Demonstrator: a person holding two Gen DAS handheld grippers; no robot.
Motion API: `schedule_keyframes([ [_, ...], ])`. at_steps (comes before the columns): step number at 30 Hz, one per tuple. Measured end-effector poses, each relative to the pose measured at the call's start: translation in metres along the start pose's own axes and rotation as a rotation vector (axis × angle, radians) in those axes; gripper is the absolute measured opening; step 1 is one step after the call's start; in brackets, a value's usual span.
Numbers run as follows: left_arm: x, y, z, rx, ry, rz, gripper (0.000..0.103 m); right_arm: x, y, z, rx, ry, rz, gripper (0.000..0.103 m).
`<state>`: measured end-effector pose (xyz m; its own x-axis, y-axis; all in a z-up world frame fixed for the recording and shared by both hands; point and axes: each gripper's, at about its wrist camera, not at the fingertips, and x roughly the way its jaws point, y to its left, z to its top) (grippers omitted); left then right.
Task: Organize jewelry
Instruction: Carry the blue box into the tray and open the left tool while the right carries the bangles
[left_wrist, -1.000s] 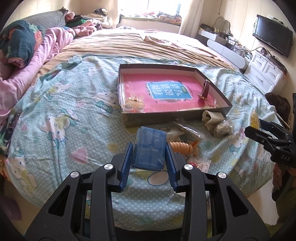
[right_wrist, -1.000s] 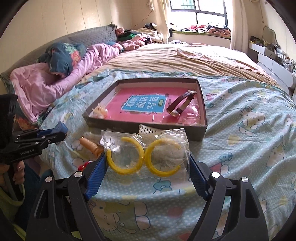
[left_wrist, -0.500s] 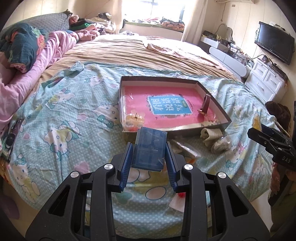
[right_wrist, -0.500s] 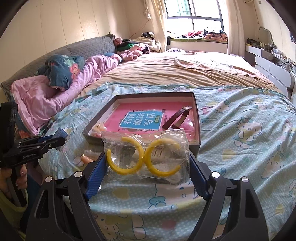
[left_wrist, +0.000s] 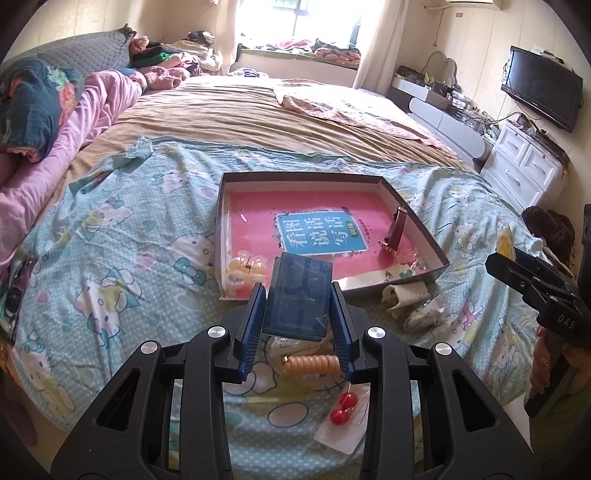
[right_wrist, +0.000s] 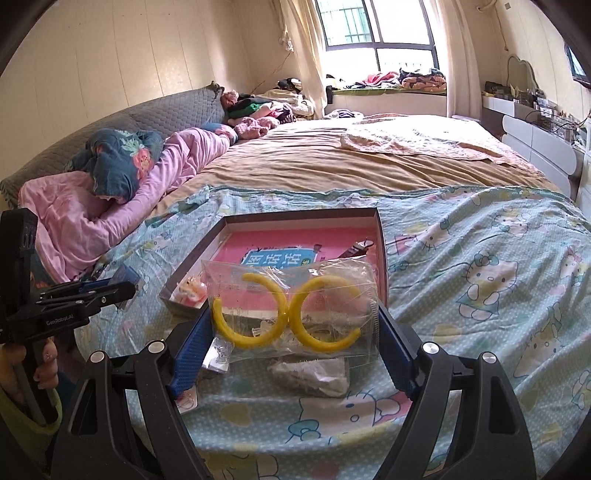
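My left gripper (left_wrist: 299, 321) pinched a blue case (left_wrist: 300, 299); my right gripper's (right_wrist: 291, 332) jaws clamped the earring bag (right_wrist: 291, 306), tray (right_wrist: 382, 258) just beyond.

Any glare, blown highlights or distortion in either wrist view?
Left wrist: window blown out, fisheye bends the box edges, corners vignetted. Right wrist: window bright yet its bars show; glare streaks on the clear bag held by the right hand-held gripper.
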<state>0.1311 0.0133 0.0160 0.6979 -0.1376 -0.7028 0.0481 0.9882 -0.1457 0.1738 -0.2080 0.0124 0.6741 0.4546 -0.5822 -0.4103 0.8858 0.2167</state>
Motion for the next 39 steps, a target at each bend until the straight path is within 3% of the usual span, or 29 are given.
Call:
schedule_keyframes([
  [20, 0.018, -0.019, 0.042, 0.032, -0.042, -0.016, 0.027, 0.000, -0.004, 0.030, -0.006, -0.070, -0.028, 0.080],
  [39, 0.067, -0.019, 0.054, 0.028, 0.006, -0.047, 0.027, 0.025, -0.015, 0.046, 0.026, -0.079, -0.088, 0.080],
])
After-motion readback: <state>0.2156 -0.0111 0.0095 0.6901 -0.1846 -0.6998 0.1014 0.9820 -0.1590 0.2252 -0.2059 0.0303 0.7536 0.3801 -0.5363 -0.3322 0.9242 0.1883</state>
